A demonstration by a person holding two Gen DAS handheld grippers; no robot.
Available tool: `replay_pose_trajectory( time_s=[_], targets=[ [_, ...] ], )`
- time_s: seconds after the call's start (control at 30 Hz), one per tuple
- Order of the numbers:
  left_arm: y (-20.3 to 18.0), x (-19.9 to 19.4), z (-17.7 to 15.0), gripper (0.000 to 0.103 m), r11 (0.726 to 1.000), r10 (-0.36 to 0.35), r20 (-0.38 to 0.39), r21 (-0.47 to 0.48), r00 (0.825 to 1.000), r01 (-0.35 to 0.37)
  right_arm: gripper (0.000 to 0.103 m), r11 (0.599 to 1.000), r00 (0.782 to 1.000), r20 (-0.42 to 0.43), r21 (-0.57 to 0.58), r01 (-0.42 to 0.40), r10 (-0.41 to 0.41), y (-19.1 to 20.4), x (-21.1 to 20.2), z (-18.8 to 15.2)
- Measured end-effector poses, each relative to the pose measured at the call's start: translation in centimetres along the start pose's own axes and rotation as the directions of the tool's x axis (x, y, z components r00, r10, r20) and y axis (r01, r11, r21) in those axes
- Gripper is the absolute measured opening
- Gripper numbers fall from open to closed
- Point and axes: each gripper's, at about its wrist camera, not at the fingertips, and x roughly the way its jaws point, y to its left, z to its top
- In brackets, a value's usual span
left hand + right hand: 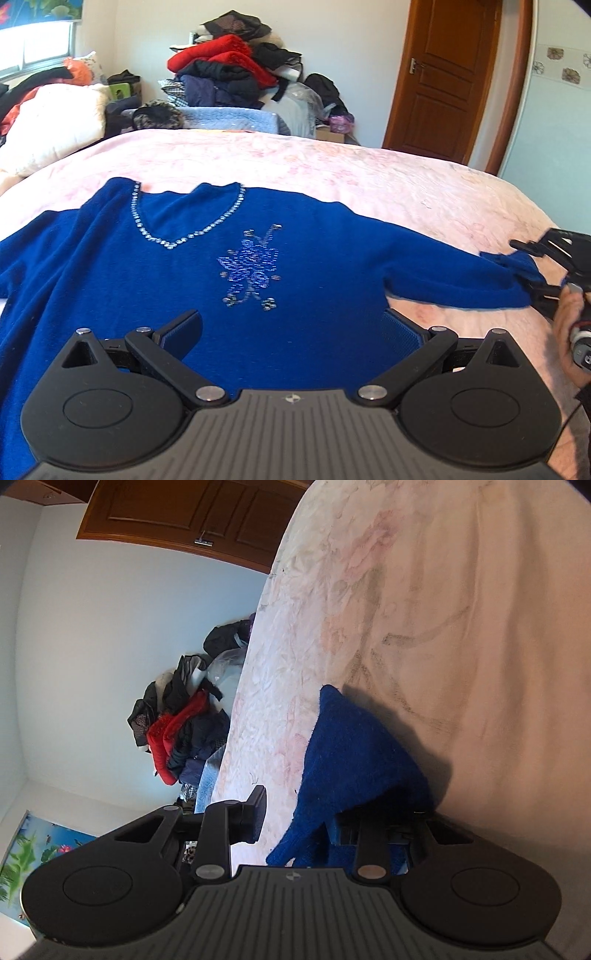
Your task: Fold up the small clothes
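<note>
A royal-blue V-neck sweater (177, 273) with a silver bead neckline and a beaded motif lies face up on the pink bed cover (369, 177). My left gripper (291, 328) hovers open over its lower body, fingers wide apart, holding nothing. The right sleeve stretches out to the right, where my right gripper (532, 266) is at the cuff. In the right wrist view the blue sleeve end (354, 753) drapes over the right finger while the left finger (255, 819) stands well apart; the jaws are open around the cloth.
A pile of red, black and dark clothes (232, 70) is stacked beyond the bed's far edge. Pillows and bedding (51, 118) lie at the far left. A wooden door (447, 74) stands at the back right. The bed's right edge is near my right hand (569, 325).
</note>
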Motion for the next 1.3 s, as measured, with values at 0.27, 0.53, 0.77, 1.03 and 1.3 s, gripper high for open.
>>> replay_pose_trajectory(
  time_s=[0.27,0.53,0.77,1.03,1.3],
  targets=[
    [0.5,2.1,3.3,0.103,0.915,-0.307,-0.063,-0.295,0.95,0.277,0.013,0.96,0.96,-0.014,-0.003,-0.281,0.281,-0.7,-1.4,-0.2],
    [-5.5,8.8,7.7,0.103,0.591,-0.686,0.05,-0.543,0.726,0.596,0.014,0.862,0.865,-0.078,0.17,-0.478,0.495,-2.6,-0.3,-0.7],
    [-11.1,15.9,6.7,0.093,0.54,-0.727,-0.068,-0.672,0.684,0.507,0.014,0.827,0.842,-0.072,0.249,-0.504,0.535,-3.8,0.5,0.1],
    [-12.9,18.0,6.3,0.044,0.512,-0.723,-0.077,-0.727,0.687,0.457,0.016,0.818,0.839,-0.068,0.276,-0.504,0.54,-4.9,0.8,-0.1],
    [-13.2,18.5,5.9,0.011,0.499,-0.724,-0.091,-0.752,0.684,0.429,0.023,0.803,0.838,-0.042,0.317,-0.505,0.544,-5.9,0.4,-0.2]
  ],
)
